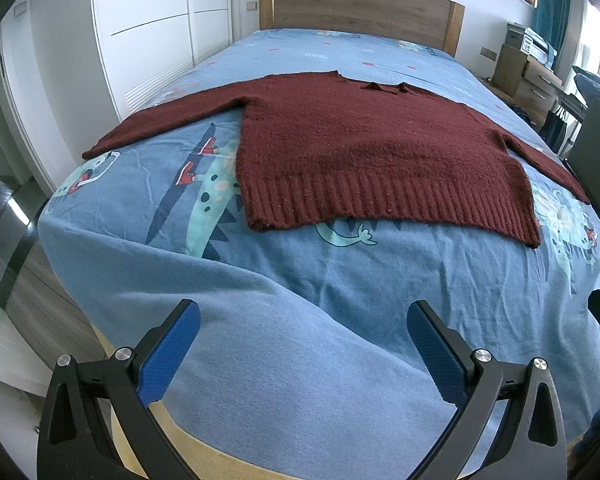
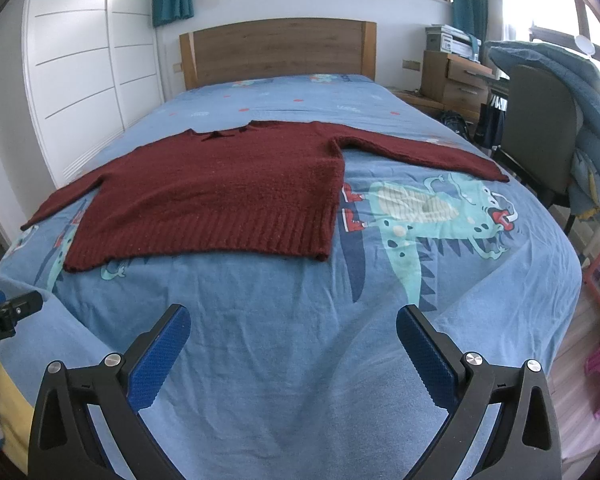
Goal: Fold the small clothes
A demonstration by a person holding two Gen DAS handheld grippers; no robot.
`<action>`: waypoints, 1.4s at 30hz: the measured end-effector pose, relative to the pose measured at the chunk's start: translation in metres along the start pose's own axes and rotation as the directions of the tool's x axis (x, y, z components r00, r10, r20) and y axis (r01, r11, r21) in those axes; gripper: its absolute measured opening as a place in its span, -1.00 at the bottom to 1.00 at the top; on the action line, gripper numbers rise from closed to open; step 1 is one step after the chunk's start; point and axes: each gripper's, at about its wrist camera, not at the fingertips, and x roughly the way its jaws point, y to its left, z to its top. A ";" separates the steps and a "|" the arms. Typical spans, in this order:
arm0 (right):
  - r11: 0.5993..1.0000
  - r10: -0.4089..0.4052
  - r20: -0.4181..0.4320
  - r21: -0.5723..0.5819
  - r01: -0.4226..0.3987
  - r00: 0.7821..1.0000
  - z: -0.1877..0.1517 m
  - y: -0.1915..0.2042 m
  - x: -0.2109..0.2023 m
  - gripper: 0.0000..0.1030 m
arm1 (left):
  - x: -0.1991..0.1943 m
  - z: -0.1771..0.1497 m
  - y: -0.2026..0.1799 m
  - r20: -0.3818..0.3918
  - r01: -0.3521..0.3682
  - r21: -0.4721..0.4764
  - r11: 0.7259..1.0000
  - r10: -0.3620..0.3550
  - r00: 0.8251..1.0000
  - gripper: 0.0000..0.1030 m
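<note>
A dark red knitted sweater (image 1: 364, 140) lies flat on the bed with both sleeves spread out, its ribbed hem toward me and its collar toward the headboard. It also shows in the right wrist view (image 2: 220, 192). My left gripper (image 1: 303, 320) is open and empty, held over the foot of the bed, short of the hem. My right gripper (image 2: 293, 322) is open and empty too, beside the left one, also short of the hem. Part of the left gripper (image 2: 8, 314) shows at the left edge of the right wrist view.
The bed has a blue dinosaur-print cover (image 2: 420, 216) and a wooden headboard (image 2: 278, 50). White wardrobes (image 1: 160, 24) stand on the left. A chair draped with a blue blanket (image 2: 556, 120) and a wooden drawer unit (image 2: 456, 80) stand on the right.
</note>
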 end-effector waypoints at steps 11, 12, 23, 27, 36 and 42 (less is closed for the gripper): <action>1.000 0.001 -0.001 0.003 -0.001 1.000 -0.001 0.000 0.000 1.00 | 0.000 0.002 0.002 -0.003 0.002 0.000 1.000 -0.002 1.000 0.98; 1.000 0.001 -0.002 0.003 -0.001 1.000 -0.001 0.000 0.001 1.00 | 0.000 0.003 0.002 -0.003 0.002 0.000 1.000 -0.002 1.000 0.98; 1.000 0.003 -0.007 0.017 -0.003 1.000 -0.001 -0.003 0.001 1.00 | 0.000 0.002 0.002 -0.005 0.004 -0.001 1.000 -0.004 1.000 0.98; 1.000 0.003 -0.008 0.019 -0.003 1.000 -0.001 -0.004 0.000 1.00 | 0.000 0.002 0.002 -0.006 0.004 -0.001 1.000 -0.004 1.000 0.98; 1.000 0.002 -0.010 0.028 -0.002 1.000 0.001 -0.006 -0.001 1.00 | 0.000 0.003 0.003 -0.008 0.006 -0.003 1.000 -0.006 1.000 0.98; 1.000 0.003 -0.010 0.027 -0.003 1.000 0.001 -0.006 -0.001 1.00 | 0.000 0.002 0.002 -0.010 0.007 -0.003 1.000 -0.007 1.000 0.98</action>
